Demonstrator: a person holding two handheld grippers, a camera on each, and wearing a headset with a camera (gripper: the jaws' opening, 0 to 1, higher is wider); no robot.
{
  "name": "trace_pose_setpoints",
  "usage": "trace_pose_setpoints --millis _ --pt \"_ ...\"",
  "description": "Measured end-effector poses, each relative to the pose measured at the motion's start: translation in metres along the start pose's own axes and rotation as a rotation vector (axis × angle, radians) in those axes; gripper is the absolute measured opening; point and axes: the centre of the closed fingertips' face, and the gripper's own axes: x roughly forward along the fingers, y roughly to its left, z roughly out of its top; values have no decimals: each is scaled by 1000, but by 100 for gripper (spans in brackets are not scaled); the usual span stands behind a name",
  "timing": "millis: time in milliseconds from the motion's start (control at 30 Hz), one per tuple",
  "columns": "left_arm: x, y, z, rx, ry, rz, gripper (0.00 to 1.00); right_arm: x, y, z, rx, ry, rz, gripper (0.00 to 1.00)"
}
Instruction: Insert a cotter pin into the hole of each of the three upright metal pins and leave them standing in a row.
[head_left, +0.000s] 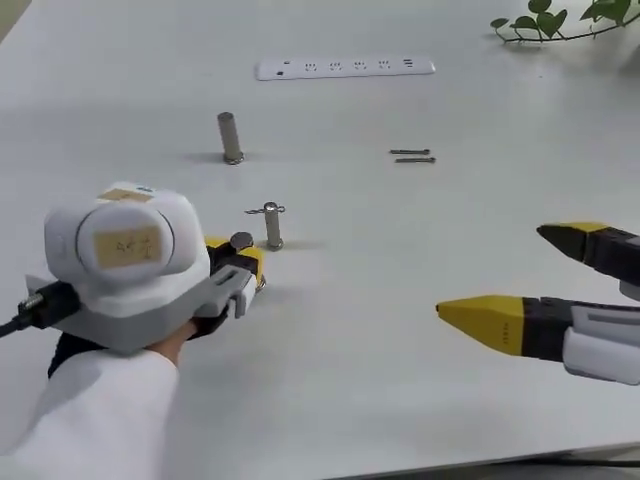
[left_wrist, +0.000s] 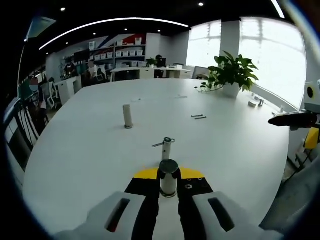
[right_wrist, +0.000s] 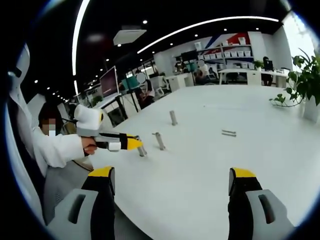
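We hold our left gripper (head_left: 245, 262), a white plastic body with yellow-and-black jaws, low in a hand (head_left: 172, 343) that comes out of a long white sleeve (head_left: 85, 420). Its jaws are clamped on a short upright grey metal pin (left_wrist: 169, 177). Our right gripper (head_left: 490, 270), of the same build, hovers level off to the right with its jaws spread wide.

Far pin (head_left: 230, 137) upright, bare; mid pin (head_left: 272, 228) upright w/ cotter pin (head_left: 262, 210) thru top; near pin (head_left: 241, 241) gripped in left claw (head_left: 246, 258). 2 spare cotter pins (head_left: 411, 155) lie flat.
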Motion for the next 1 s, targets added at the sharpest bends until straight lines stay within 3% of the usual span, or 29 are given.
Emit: trace_pose_setpoints --millis 67,200,233,400,500,800,1000 --pt "-1 3 -4 18 9 34 9 -1 0 -1 -2 5 5 92" --pt "-2 6 -9 -19 18 61 9 -1 0 -2 -6 10 11 92" --pt "-2 6 -10 -5 20 68 9 -1 0 -3 -5 11 12 92" --pt "-3 9 -9 -30 8 102 9 -1 -2 -6 0 25 5 92" --pt "1 8 -11 8 21 105 9 -1 -4 -7 -6 29 -5 93" --pt "4 5 -8 2 2 125 10 -1 -3 -6 -9 34 -3 92" --pt "4 5 -14 -14 11 134 10 0 0 -7 -11 40 4 91"
